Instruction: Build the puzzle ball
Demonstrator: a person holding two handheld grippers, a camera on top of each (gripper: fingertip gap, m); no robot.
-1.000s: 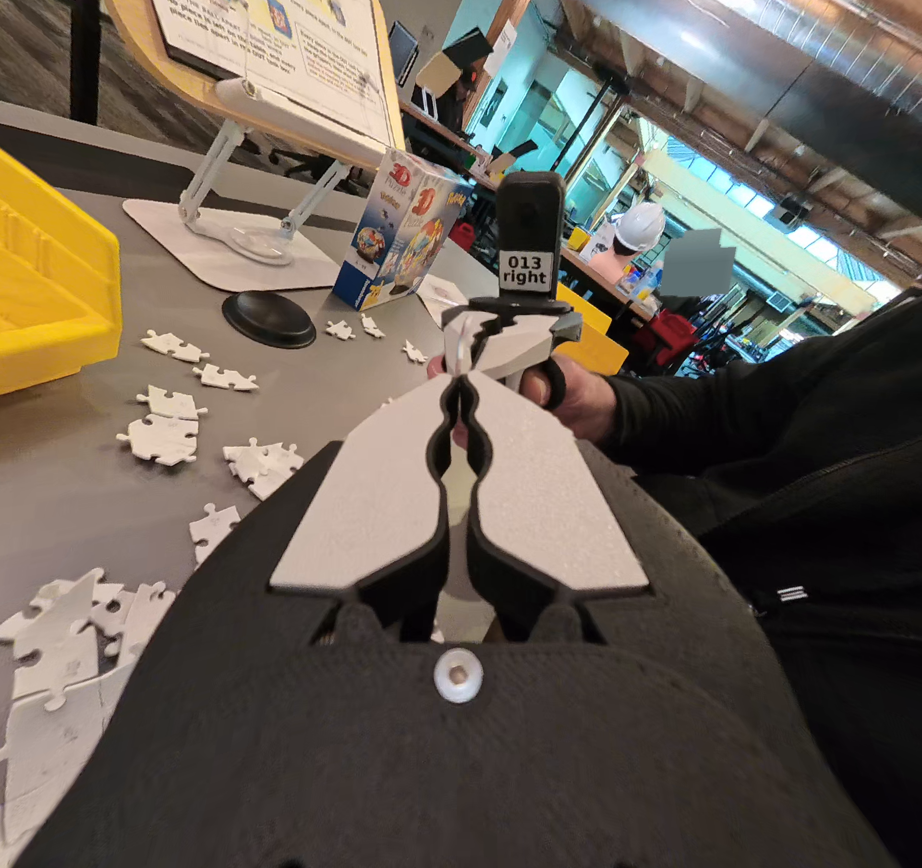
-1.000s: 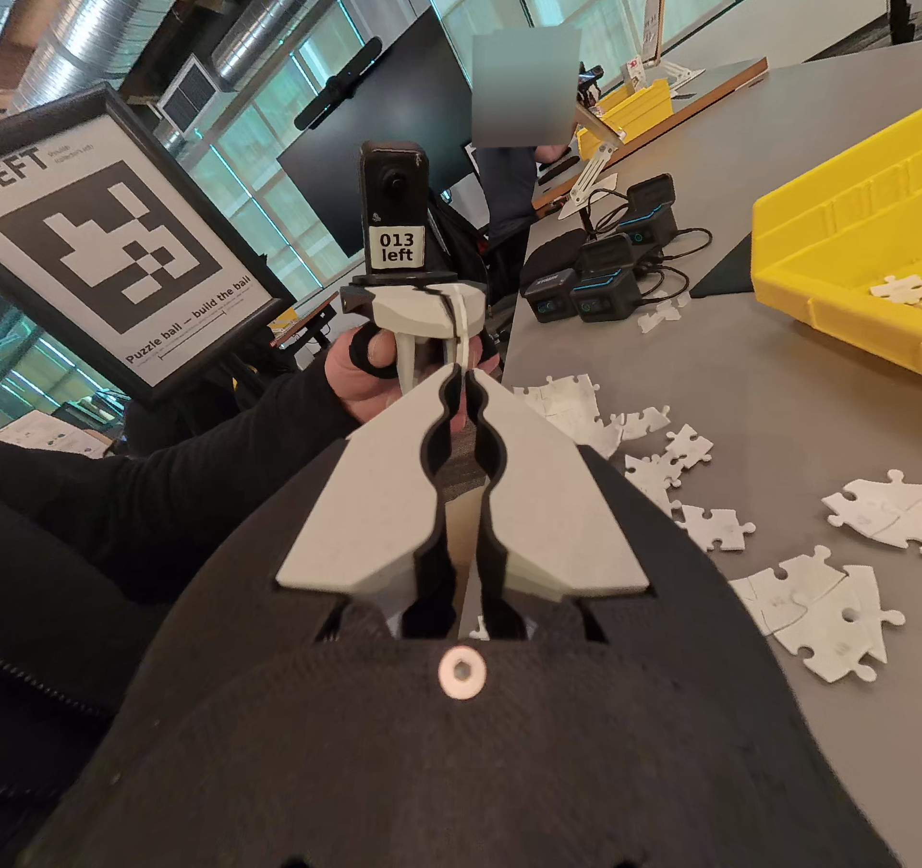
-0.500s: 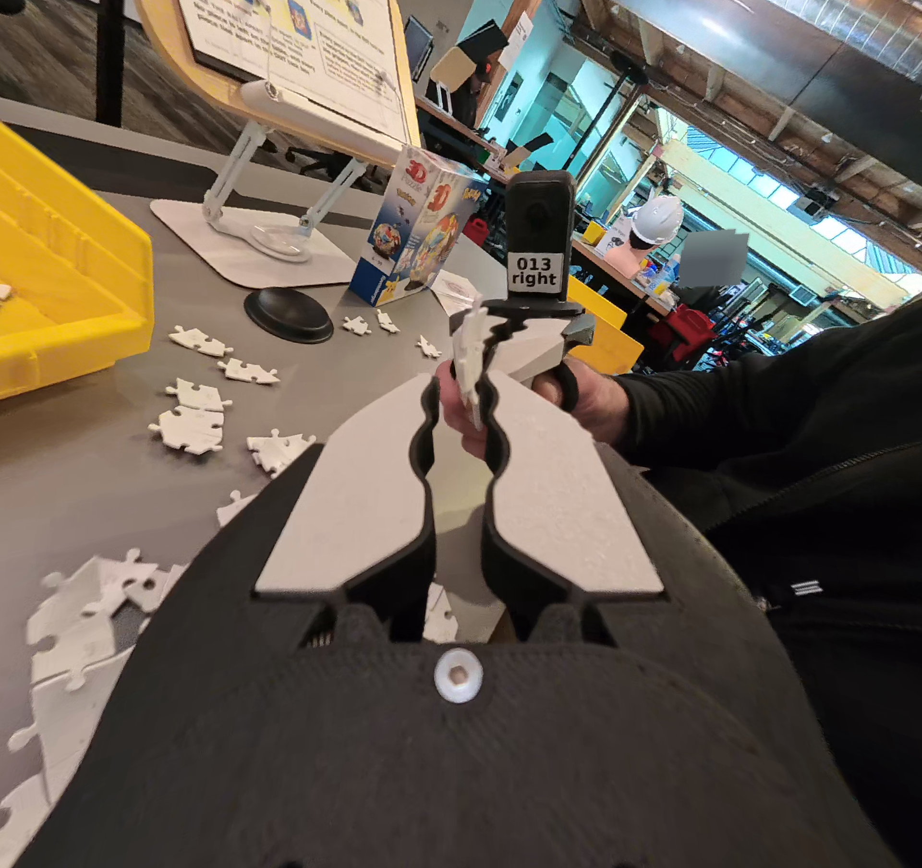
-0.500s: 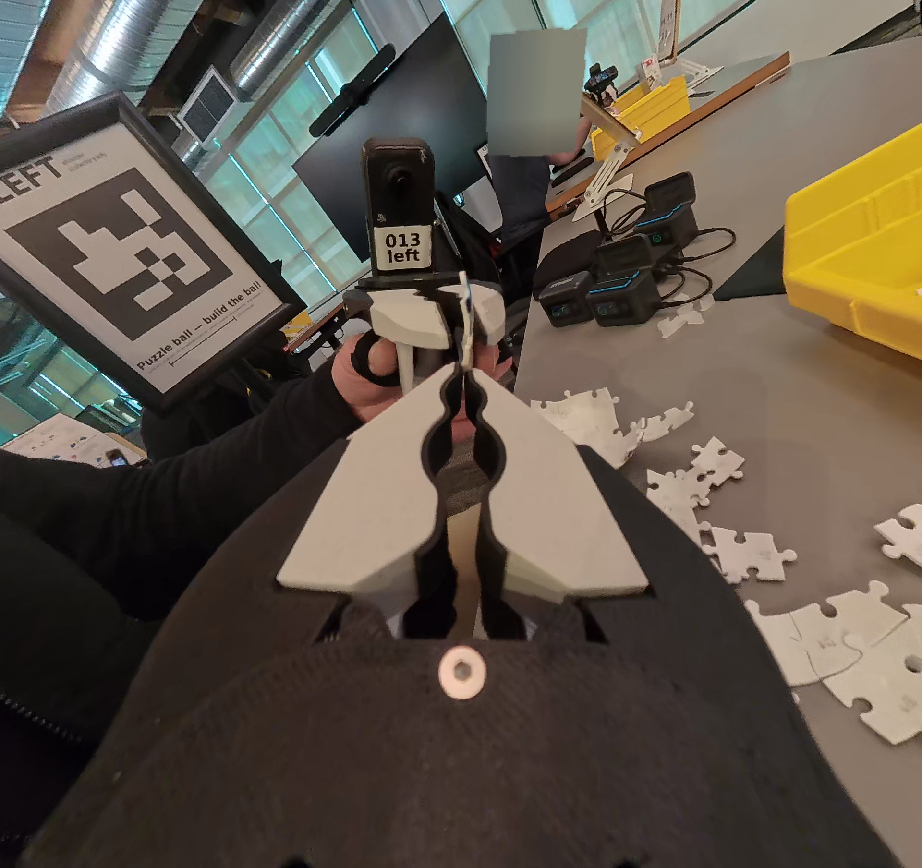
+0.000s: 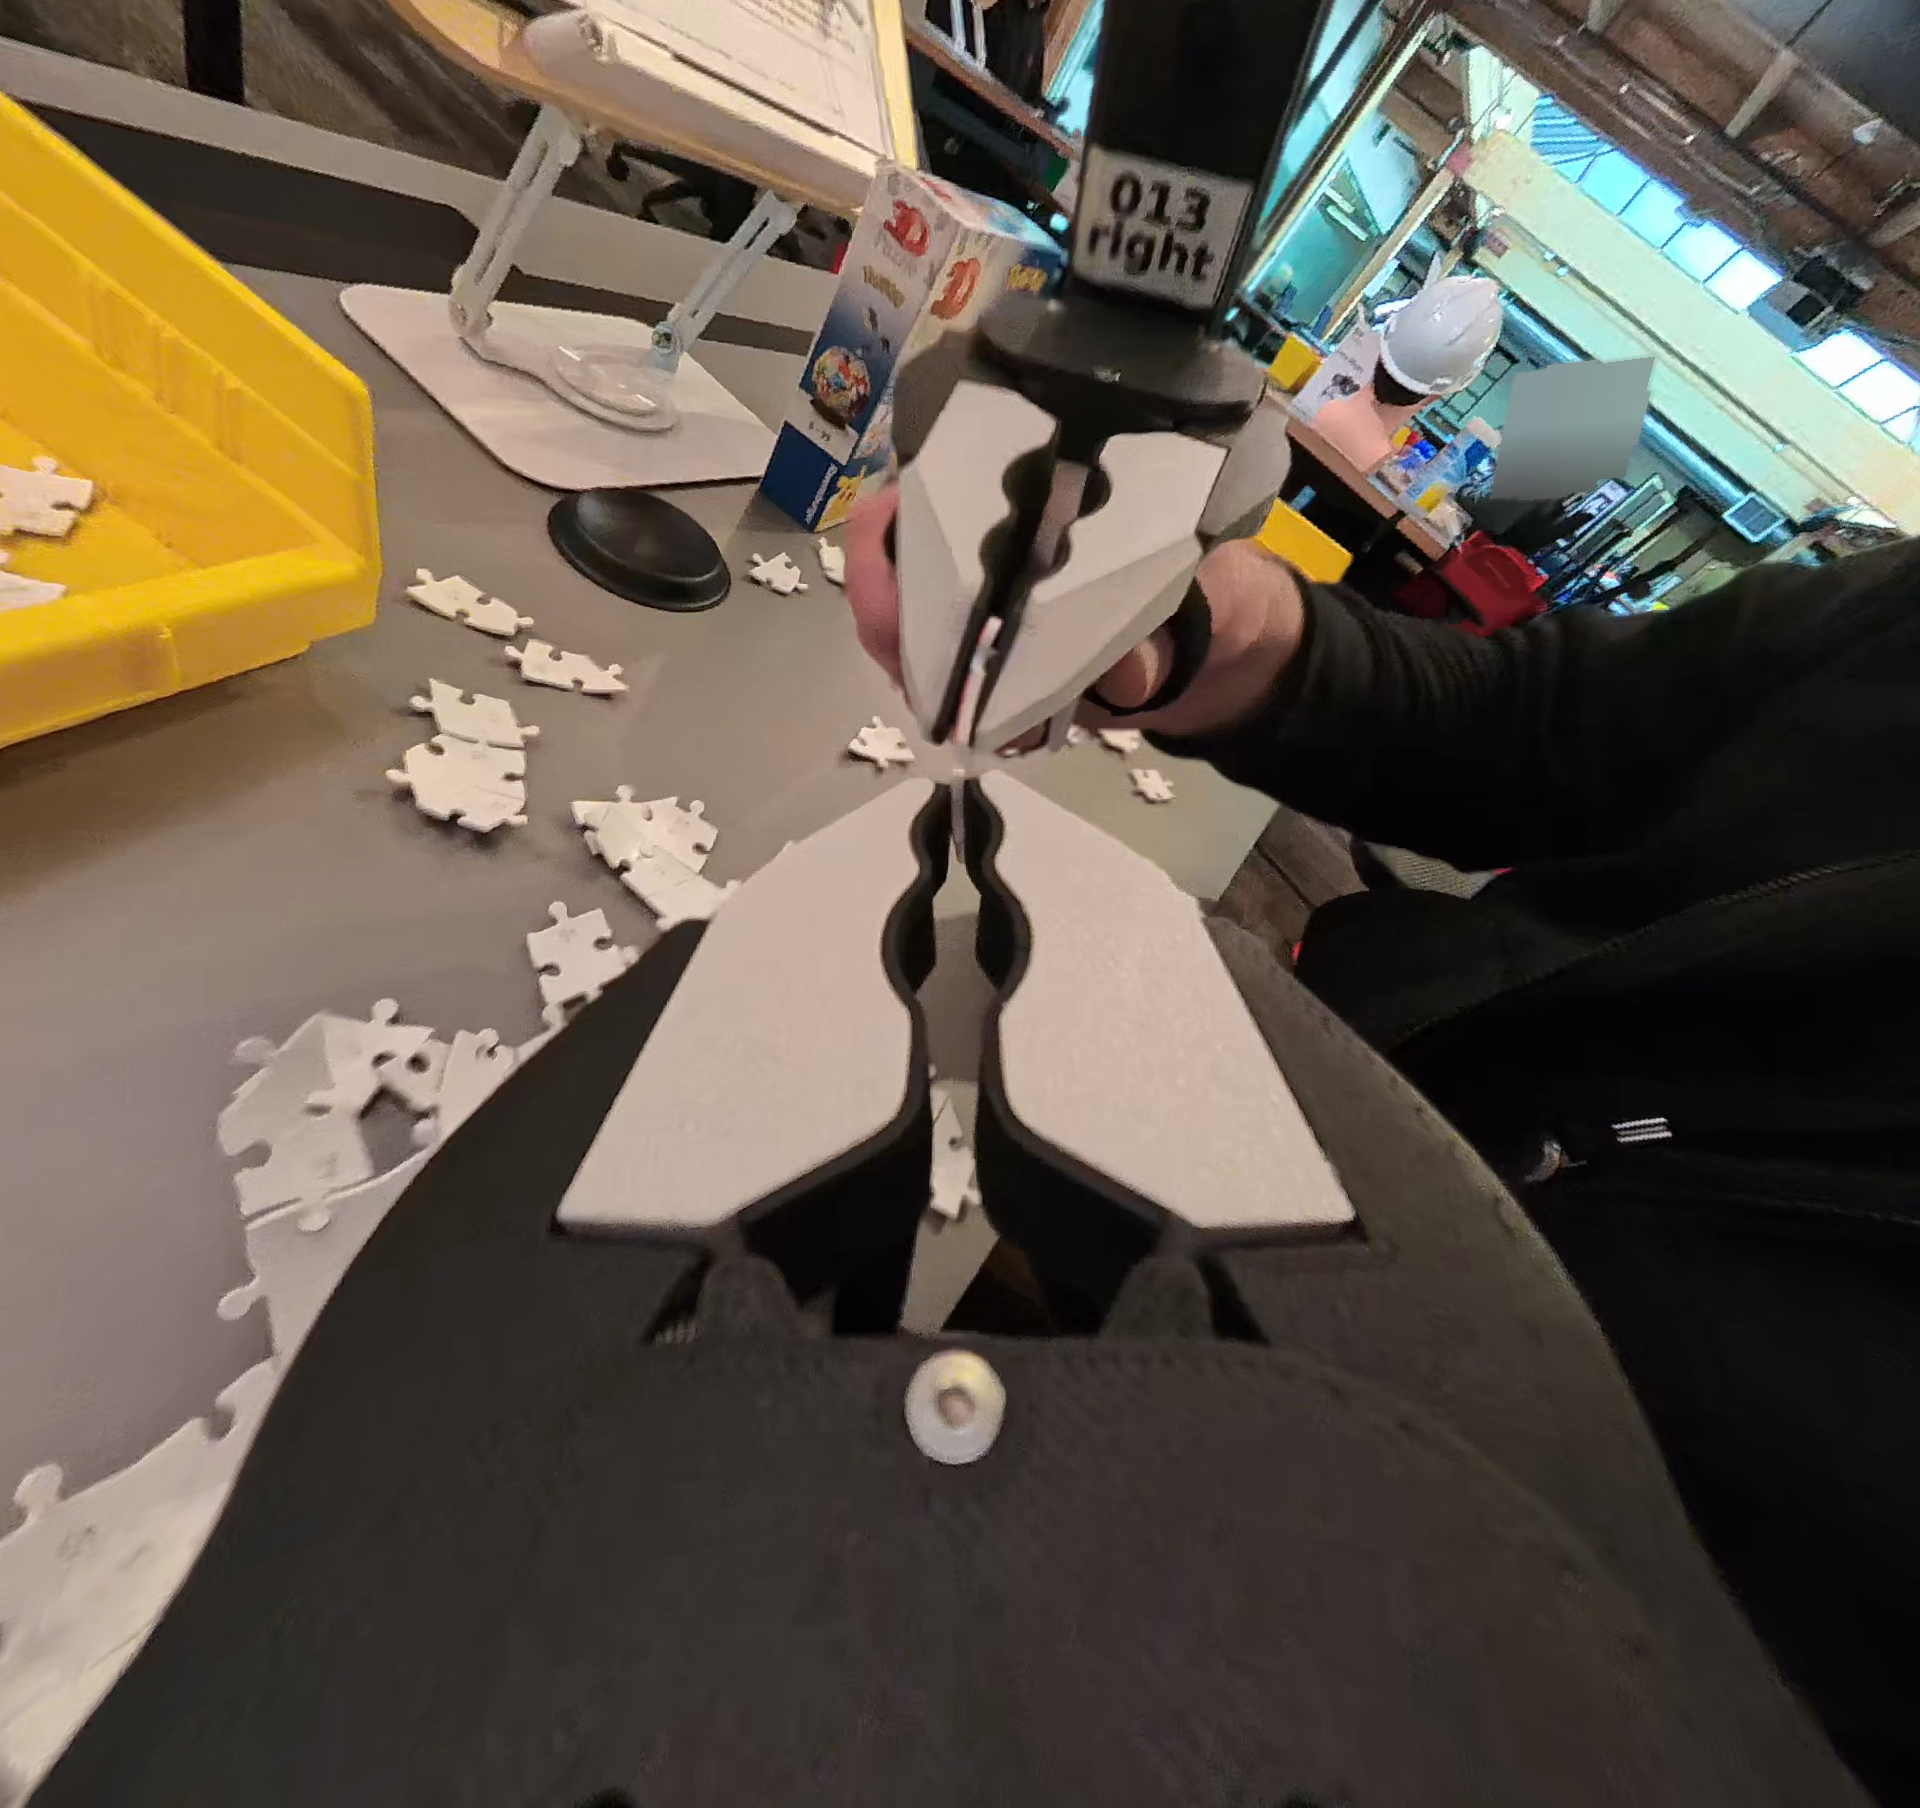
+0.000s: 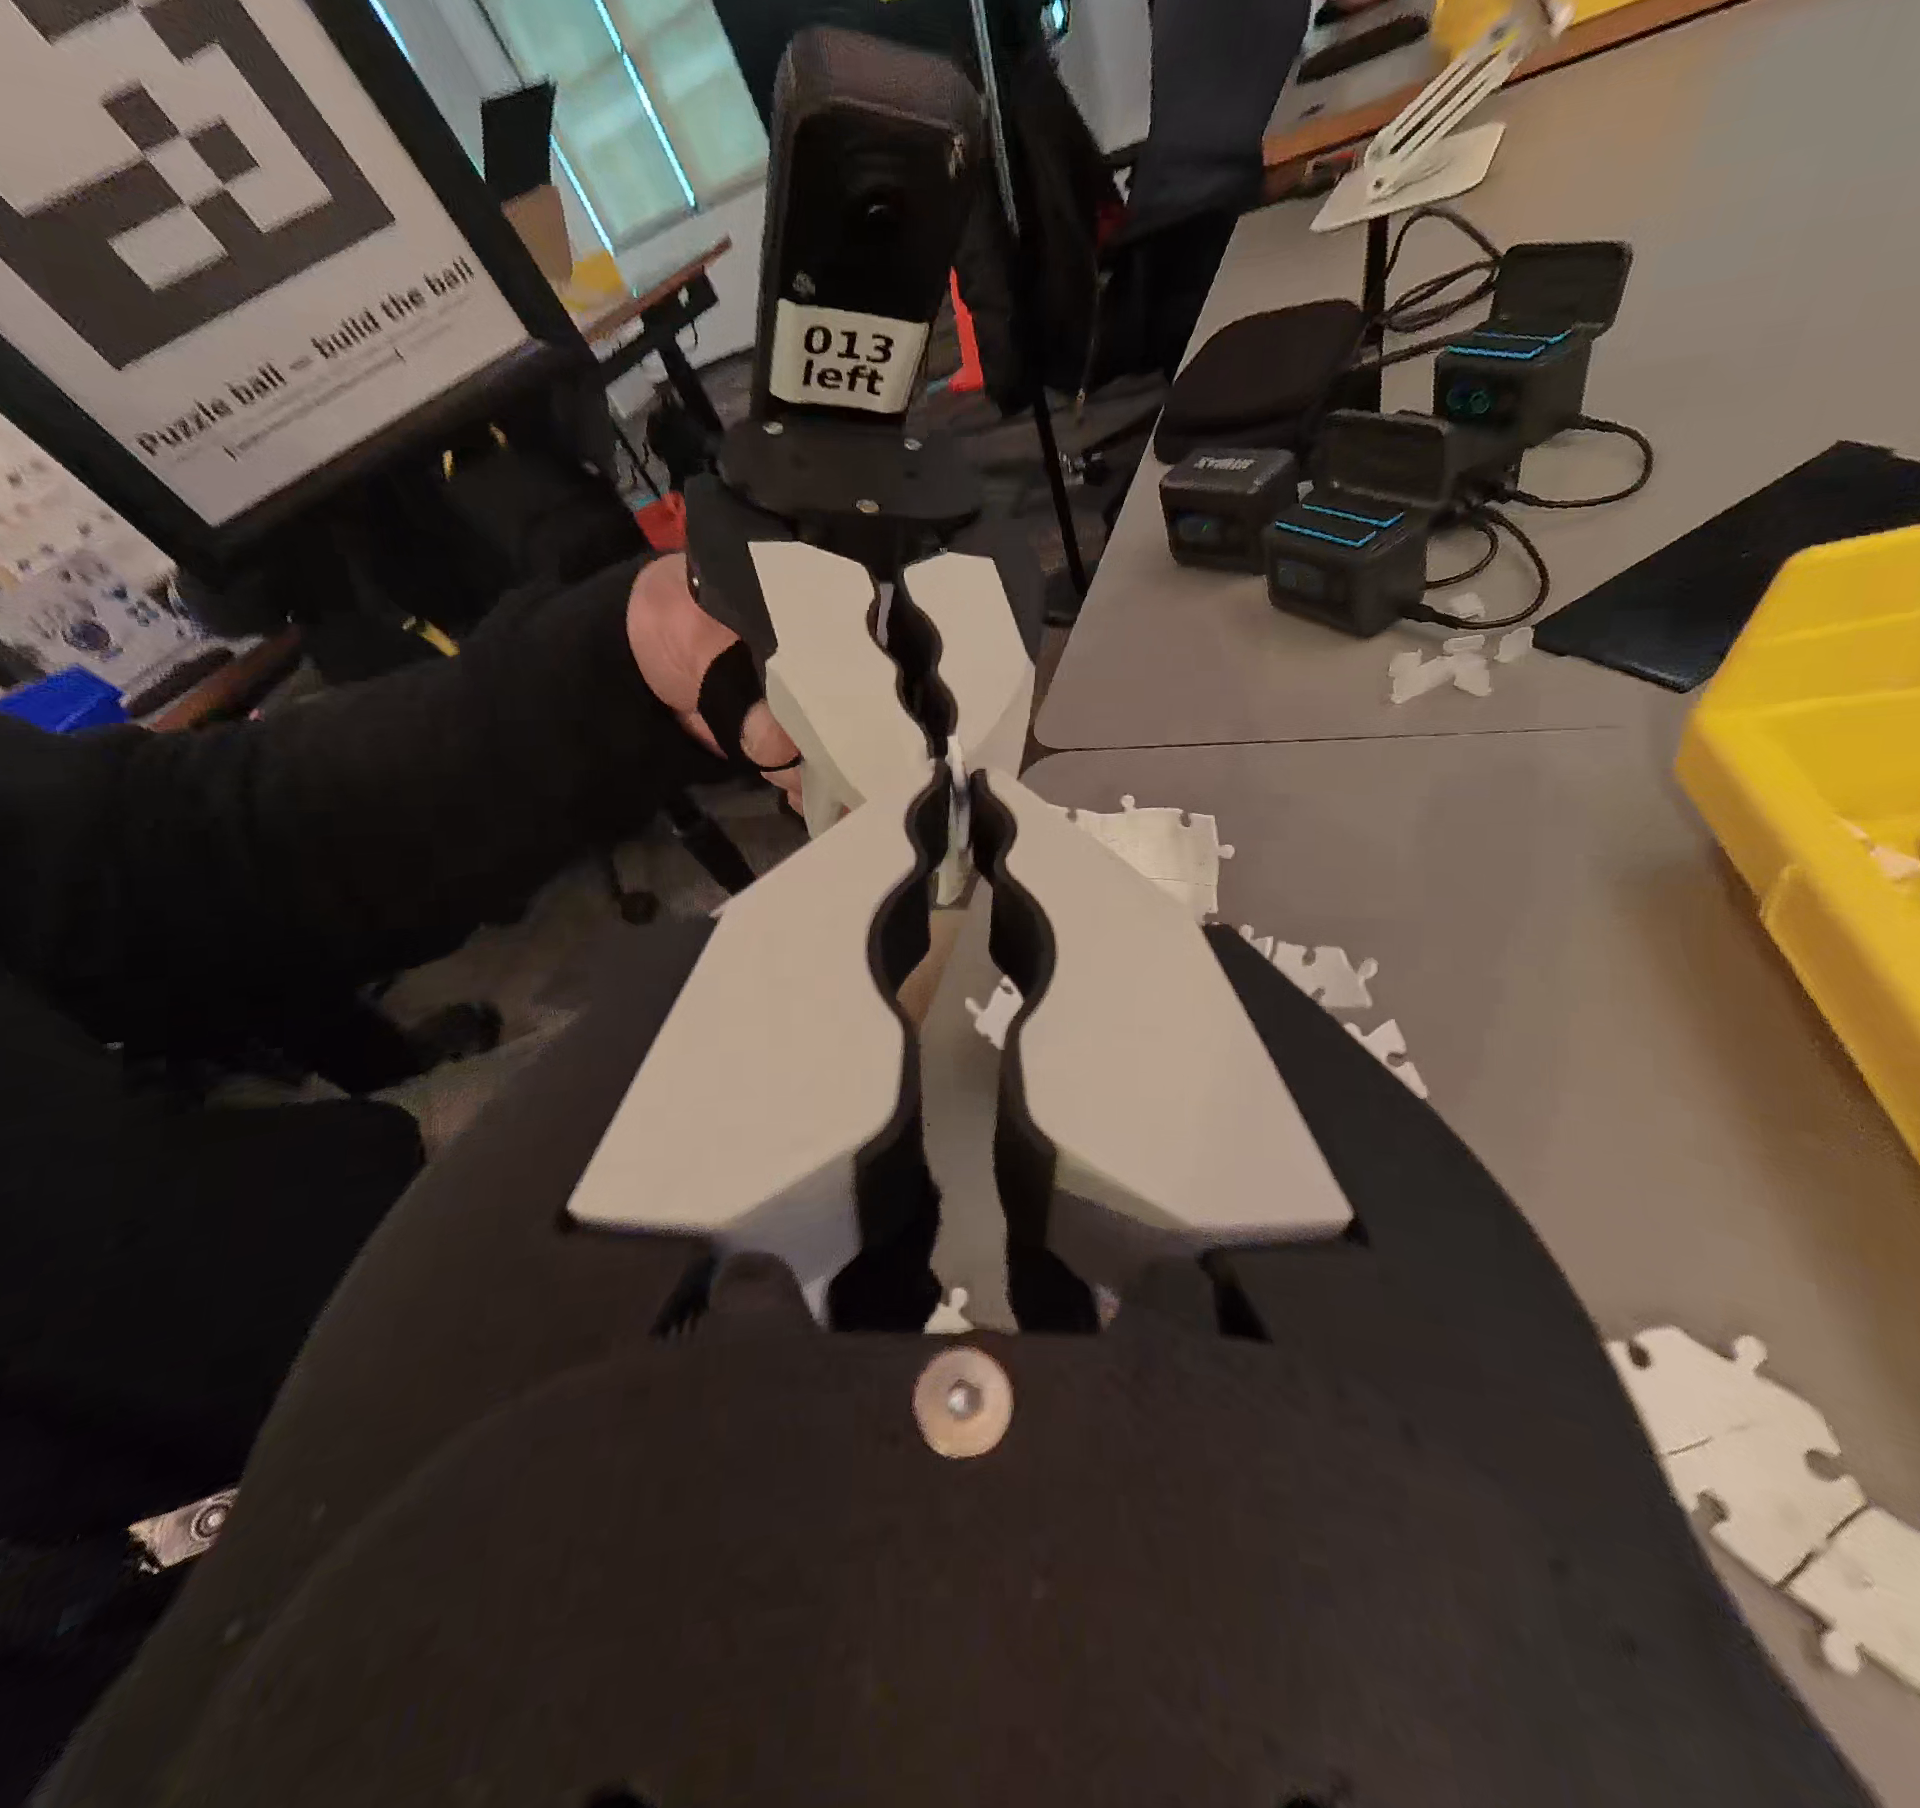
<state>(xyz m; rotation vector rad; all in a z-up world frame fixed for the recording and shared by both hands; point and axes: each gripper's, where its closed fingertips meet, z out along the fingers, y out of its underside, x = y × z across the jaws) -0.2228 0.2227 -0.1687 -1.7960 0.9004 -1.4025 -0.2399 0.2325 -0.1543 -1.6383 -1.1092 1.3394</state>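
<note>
With both my grippers (image 5: 954, 802) (image 6: 958, 808) pinched tip-to-tip on thin pieces (image 6: 954, 823), most pieces (image 5: 457, 782) lie loose below my fingers, ball barely begun.

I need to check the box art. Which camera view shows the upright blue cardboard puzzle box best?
The left wrist view: the blue cardboard puzzle box stands on the grey table beside the black round base, partly behind the right gripper. The right wrist view does not show it.

Grey table (image 5: 260, 875) under scattered white puzzle pieces (image 5: 457, 782)
</note>
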